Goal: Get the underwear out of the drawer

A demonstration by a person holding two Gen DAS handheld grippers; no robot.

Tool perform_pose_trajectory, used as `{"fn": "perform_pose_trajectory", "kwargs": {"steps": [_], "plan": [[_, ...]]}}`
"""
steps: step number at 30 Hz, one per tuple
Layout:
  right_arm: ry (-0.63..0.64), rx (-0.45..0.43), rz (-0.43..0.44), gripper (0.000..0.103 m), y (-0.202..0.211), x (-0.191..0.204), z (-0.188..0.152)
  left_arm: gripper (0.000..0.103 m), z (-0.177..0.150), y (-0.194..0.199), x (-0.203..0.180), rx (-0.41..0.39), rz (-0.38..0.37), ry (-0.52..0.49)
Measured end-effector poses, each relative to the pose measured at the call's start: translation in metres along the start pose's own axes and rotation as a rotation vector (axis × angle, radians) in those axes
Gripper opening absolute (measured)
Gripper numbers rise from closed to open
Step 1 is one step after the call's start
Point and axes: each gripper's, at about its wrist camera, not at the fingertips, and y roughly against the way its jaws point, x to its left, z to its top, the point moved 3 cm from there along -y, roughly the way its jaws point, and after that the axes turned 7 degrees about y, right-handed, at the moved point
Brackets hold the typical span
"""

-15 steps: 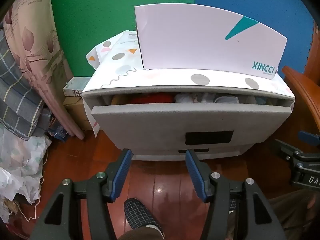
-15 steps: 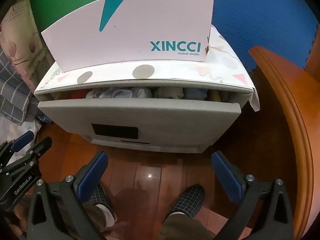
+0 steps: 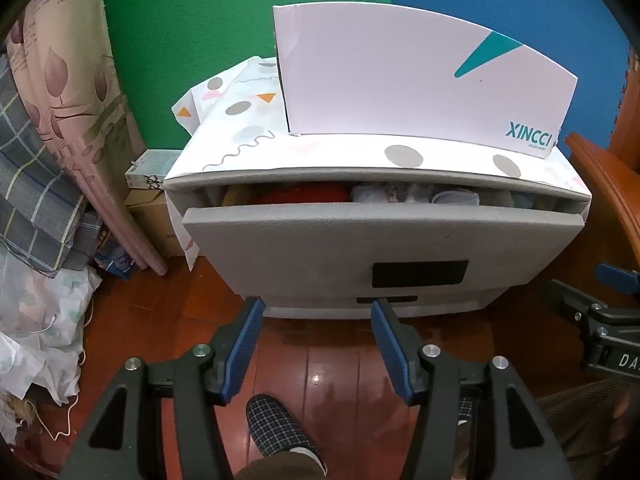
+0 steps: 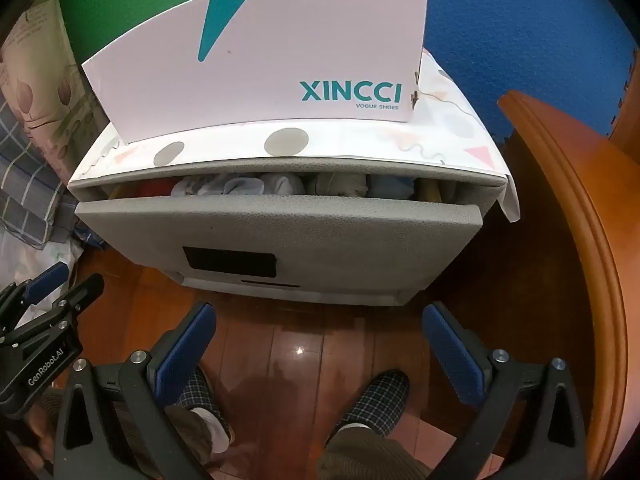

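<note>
Several folded garments [image 4: 256, 186] in drawer [image 4: 280, 232]

Shoebox [image 4: 256, 64] reads "XINCCI VOGUE SHOES"; left gripper [image 4: 44, 312], seemingly "GenRobot.AI"

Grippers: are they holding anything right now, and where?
No. The left gripper and right gripper are both open and empty, hanging in front of the drawer.

Left claw [image 3: 318, 312]: points downward, jaws partly apart, nothing between the blue pads.
Right claw [image 4: 318, 316]: points downward, jaws spread wide, empty.
Feet: two checked slippers [image 4: 376, 396] below the claws.
</note>
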Motion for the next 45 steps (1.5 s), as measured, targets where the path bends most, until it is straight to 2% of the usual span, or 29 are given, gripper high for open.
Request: {"fn": "perform_pose_trajectory", "kwargs": {"steps": [45], "plan": [[-0.004,0.002,0.003,0.103,0.0001,-0.0027,-0.0019,0.058,0.0032,-0.0006,0.0038,0.006,0.006,0.012]]}}
